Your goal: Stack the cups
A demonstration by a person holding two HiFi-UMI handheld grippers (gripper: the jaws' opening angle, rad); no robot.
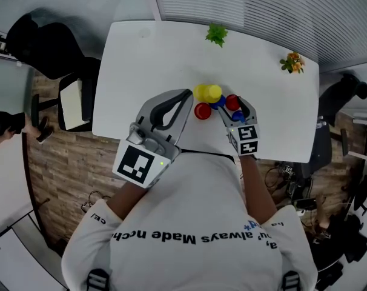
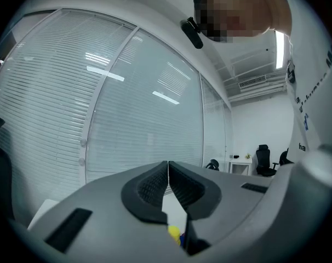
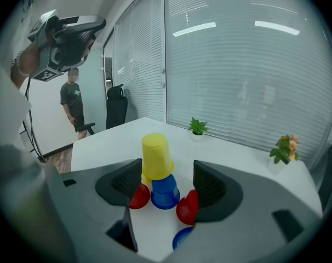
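So far one yellow cup (image 3: 156,156) caps a blue cup (image 3: 165,192), red cups (image 3: 186,207) remain loose; right tongs (image 3: 167,182) gape empty, left tongs (image 2: 167,175) pinched together.

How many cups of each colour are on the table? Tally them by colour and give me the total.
Yellow cups: 2
Blue cups: 2
Red cups: 2
Total: 6 cups
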